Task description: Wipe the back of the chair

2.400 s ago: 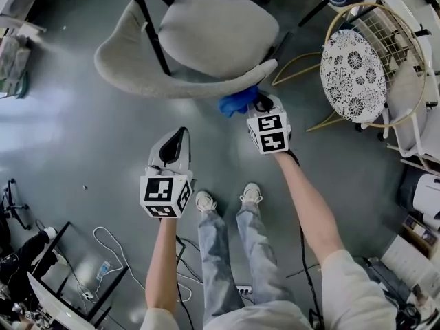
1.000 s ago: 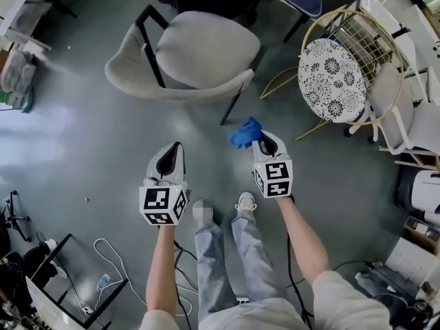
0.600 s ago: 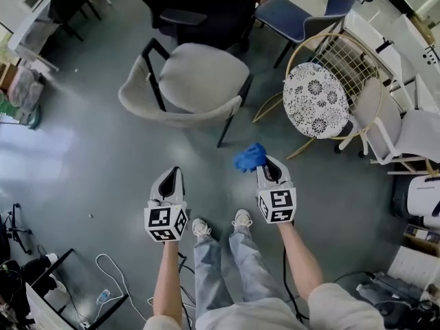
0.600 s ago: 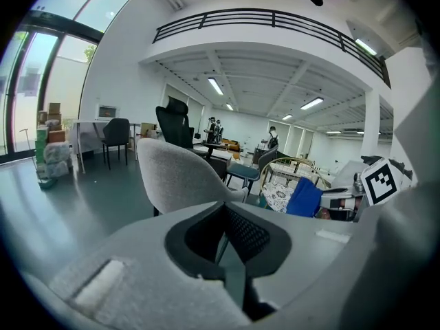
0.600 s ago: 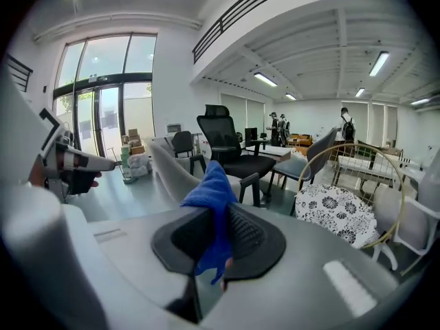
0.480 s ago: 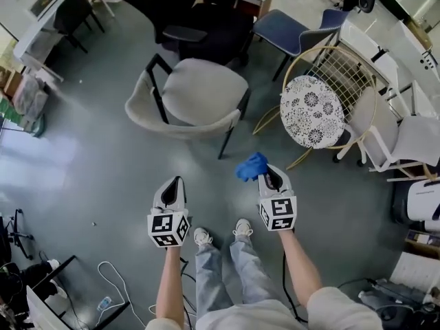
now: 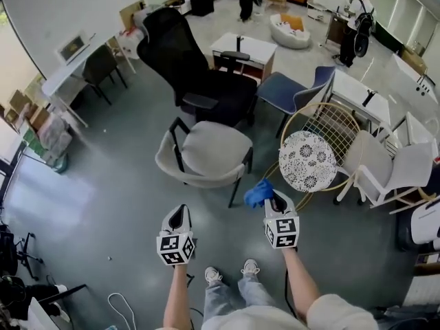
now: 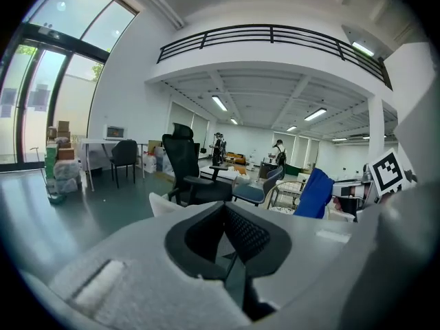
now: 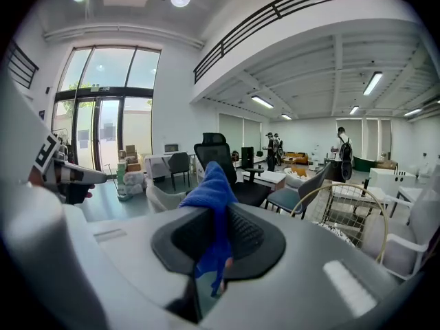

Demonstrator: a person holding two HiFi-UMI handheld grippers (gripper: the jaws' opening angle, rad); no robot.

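Observation:
The grey shell chair (image 7: 206, 153) stands on the floor ahead of me, its curved back (image 7: 196, 179) toward me. My right gripper (image 7: 273, 195) is shut on a blue cloth (image 7: 259, 192), held in the air short of the chair's right rear leg and apart from it. The right gripper view shows the cloth (image 9: 213, 194) pinched between the jaws and bunched above them. My left gripper (image 7: 180, 210) hangs lower left of the chair's back, jaws shut and empty (image 8: 230, 243). The left gripper view also catches the cloth (image 8: 316, 192) at the right.
A black office chair (image 7: 196, 64) stands behind the grey one. A gold wire chair with a floral cushion (image 7: 307, 160) sits close on the right, with white chairs (image 7: 395, 170) beyond it. A blue chair (image 7: 282, 91) and a white table (image 7: 240, 47) lie farther back. People stand far off.
The right gripper drew the cloth off the chair's back rim. The chair now lies farther away, and the head view has lifted to show the room. Both grippers stay shut.

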